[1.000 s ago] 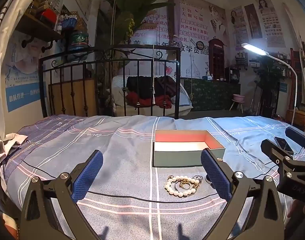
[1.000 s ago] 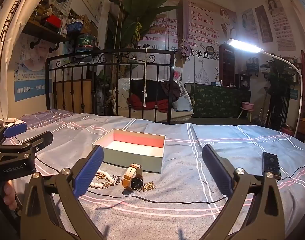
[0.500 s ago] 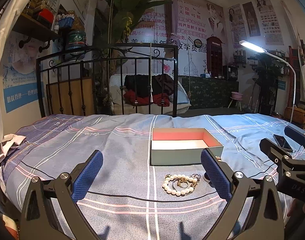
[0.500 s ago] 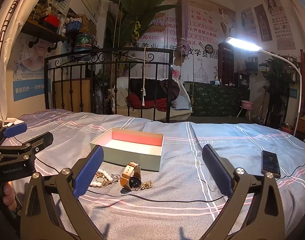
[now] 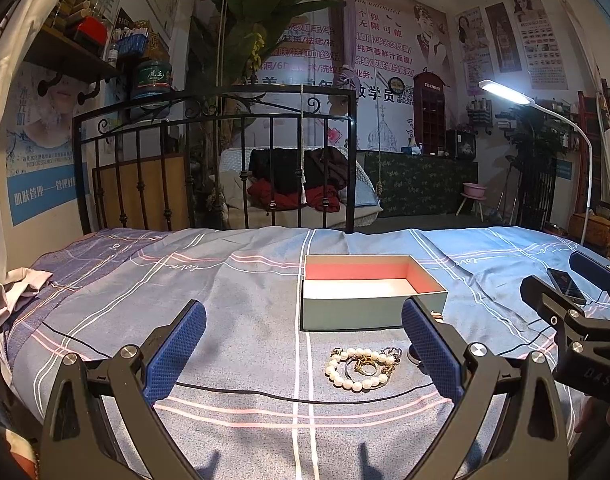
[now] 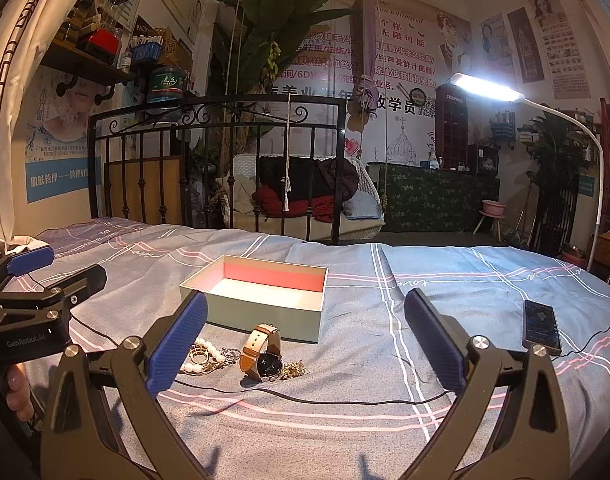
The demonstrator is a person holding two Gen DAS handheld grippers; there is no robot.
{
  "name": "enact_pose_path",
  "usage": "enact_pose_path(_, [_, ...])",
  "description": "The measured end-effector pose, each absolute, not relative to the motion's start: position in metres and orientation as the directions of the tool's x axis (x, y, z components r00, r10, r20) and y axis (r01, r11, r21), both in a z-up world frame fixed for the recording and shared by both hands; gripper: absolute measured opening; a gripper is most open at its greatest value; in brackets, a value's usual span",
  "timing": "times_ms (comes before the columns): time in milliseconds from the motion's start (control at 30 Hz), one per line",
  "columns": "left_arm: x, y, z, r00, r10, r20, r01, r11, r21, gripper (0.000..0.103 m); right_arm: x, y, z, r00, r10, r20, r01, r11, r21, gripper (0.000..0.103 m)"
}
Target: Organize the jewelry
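Your left tool [image 5: 303, 354] is spread wide and holds nothing above the grey-blue plaid bedspread [image 5: 225, 312], with the white pearl bracelet tangled with gold rings [image 5: 361, 368] at about its 1 o'clock, just in front of the shallow pale-green cardboard box with a pink lining [image 5: 369, 292]. Your right tool [image 6: 305, 344] is equally wide and empty, the tan-strapped wristwatch [image 6: 263, 354] and gold chain [image 6: 292, 369] at its 11 o'clock. Closing on the tangle may drag several pieces, or snag the black cable [image 6: 345, 400] beneath.
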State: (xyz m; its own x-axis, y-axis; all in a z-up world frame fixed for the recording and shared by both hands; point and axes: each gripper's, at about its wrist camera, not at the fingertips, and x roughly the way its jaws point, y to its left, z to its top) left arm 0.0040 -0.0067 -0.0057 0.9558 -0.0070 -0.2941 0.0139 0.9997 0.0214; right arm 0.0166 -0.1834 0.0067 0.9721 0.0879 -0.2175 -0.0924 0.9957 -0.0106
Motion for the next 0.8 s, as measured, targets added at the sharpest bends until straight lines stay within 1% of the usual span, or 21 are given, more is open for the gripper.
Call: enact_pose_path(800, [0.0061, -0.0059, -0.0077, 0.954, -0.016, -0.300, 0.023, 1.000, 0.020, 0.097, 0.0179, -0.1816, 0.0061, 0.971, 0.088, -0.220, -0.093, 0.996, -0.012, 0.097])
